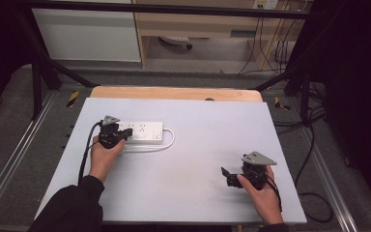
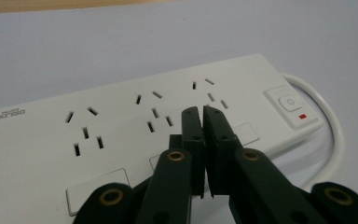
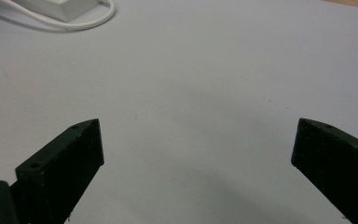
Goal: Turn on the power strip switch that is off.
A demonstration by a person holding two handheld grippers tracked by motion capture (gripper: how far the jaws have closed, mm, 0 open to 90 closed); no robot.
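Observation:
A white power strip (image 1: 142,132) lies on the pale blue table top (image 1: 193,159), left of centre, its white cable (image 1: 170,141) looping off its right end. The left gripper view shows the power strip (image 2: 121,126) with three socket groups and a switch (image 2: 290,102) with a red mark. My left gripper (image 2: 202,110) is shut, its jaws pressed together with nothing between them, hovering just over the strip's near edge. In the high view that left gripper (image 1: 125,131) sits at the strip's left end. My right gripper (image 1: 226,176) stands wide open over bare table at the lower right.
A wooden board (image 1: 174,93) edges the table's far side. Black frame legs and cables (image 1: 314,159) run along the right on a grey floor. A wooden shelf unit (image 1: 198,29) and a white cabinet (image 1: 87,34) stand beyond the table.

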